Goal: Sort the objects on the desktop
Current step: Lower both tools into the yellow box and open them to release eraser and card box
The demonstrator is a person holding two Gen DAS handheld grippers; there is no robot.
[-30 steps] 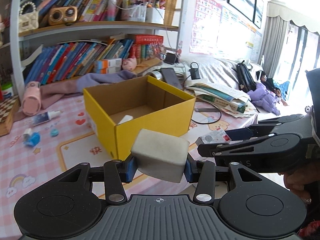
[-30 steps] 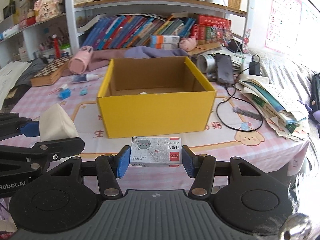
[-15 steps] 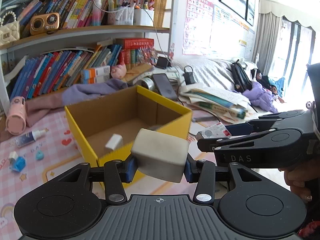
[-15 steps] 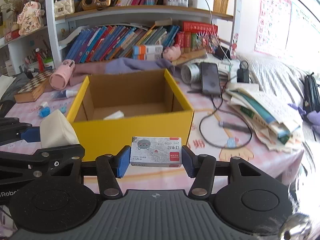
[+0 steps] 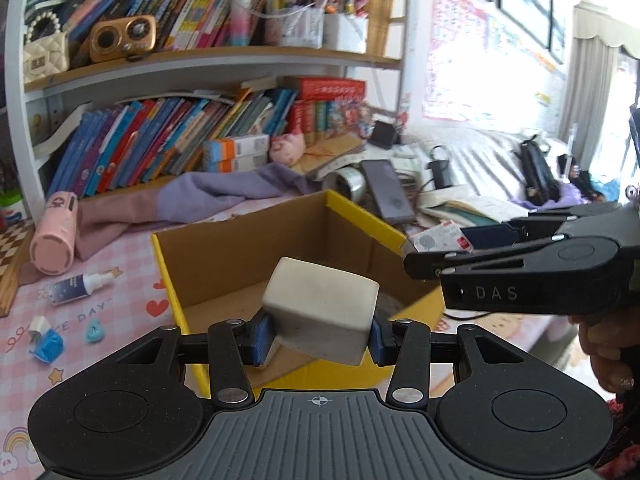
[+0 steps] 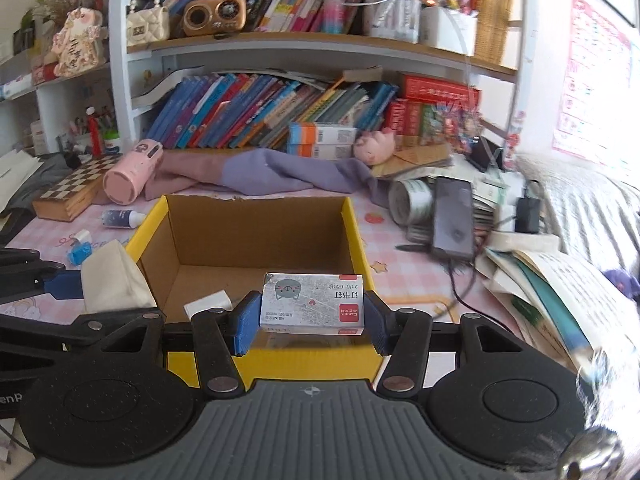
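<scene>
Bookshelves [image 6: 280,112] crammed with leaning books are filling the wall behind my bench [image 6: 400,240], which is wearing a pink checked cloth. I am holding my left tongs [image 5: 318,332] clenched on a pale, smudged block [image 5: 320,312], which is tilting between the blue pads above the near wall of the yellow cardboard box [image 5: 360,216]. I am holding my right tongs [image 6: 310,320] clenched on a small box of staples [image 6: 312,304], its printed face turned up, and it is hanging over the near edge of the same open box [image 6: 356,232]. A small white piece [image 6: 208,304] is lying on the box floor near the front left corner. From the left view my right tongs [image 5: 448,246] are showing at the right, just over the box's right rim, with fingers [image 5: 604,356] curling round the handle. Behind the box a purple cloth [image 6: 272,172] is sprawling across the bench, with a pink flask [image 6: 132,176] lying on its side beside a chessboard [image 6: 76,188]. A small spray bottle [image 6: 120,218] and a blue wrapped bit [image 6: 82,254] are lying to the left of the box. To the right a dark phone [image 6: 452,216] is resting on a pile of papers, next to a roll of tape [image 6: 412,204].
</scene>
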